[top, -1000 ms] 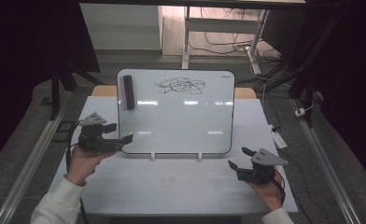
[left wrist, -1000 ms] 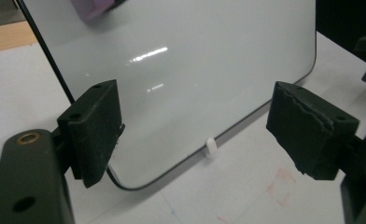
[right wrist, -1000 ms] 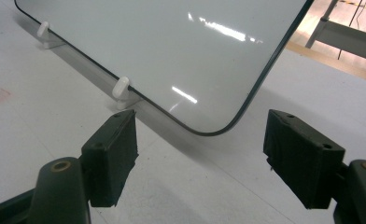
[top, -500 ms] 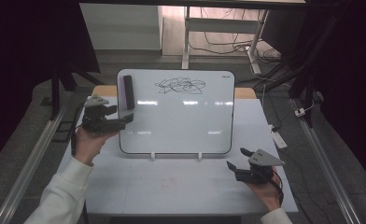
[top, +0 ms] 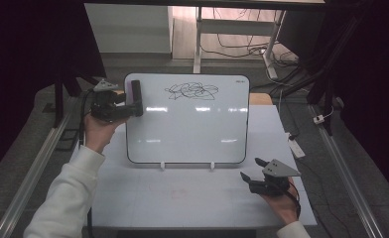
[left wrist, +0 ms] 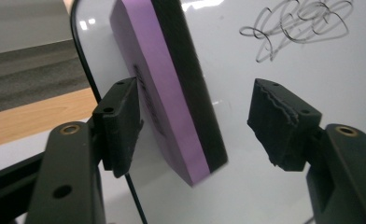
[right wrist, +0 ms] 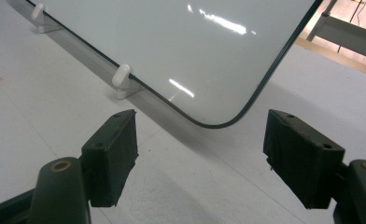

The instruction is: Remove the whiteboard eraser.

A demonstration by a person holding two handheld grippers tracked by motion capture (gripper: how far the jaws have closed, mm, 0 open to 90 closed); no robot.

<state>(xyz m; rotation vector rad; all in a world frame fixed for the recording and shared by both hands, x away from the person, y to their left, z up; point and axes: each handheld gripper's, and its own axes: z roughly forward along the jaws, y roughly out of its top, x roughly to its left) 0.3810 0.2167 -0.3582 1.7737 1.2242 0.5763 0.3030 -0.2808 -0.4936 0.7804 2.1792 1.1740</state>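
A whiteboard (top: 187,124) stands tilted on the white table (top: 182,203), with a black scribble (top: 191,91) near its top. A black eraser with a purple side (top: 137,96) sticks upright to its upper left corner. My left gripper (top: 133,108) reaches in from the left around the eraser. In the left gripper view the eraser (left wrist: 172,93) sits between the jaws, which have just been closing; the left pad (left wrist: 123,121) is at its purple side and the right pad (left wrist: 279,121) stands clear of it. My right gripper (top: 251,168) rests open and empty near the board's lower right corner (right wrist: 218,121).
Two white feet (right wrist: 123,77) hold the board's bottom edge. A small white object (top: 295,146) lies at the table's right edge. Metal rails (top: 346,183) run along both sides. Cables (top: 242,44) lie on the floor behind the table.
My left hand has risen and moved toward the board's upper left corner, bringing its jaws around the eraser. The right hand has stayed where it was.
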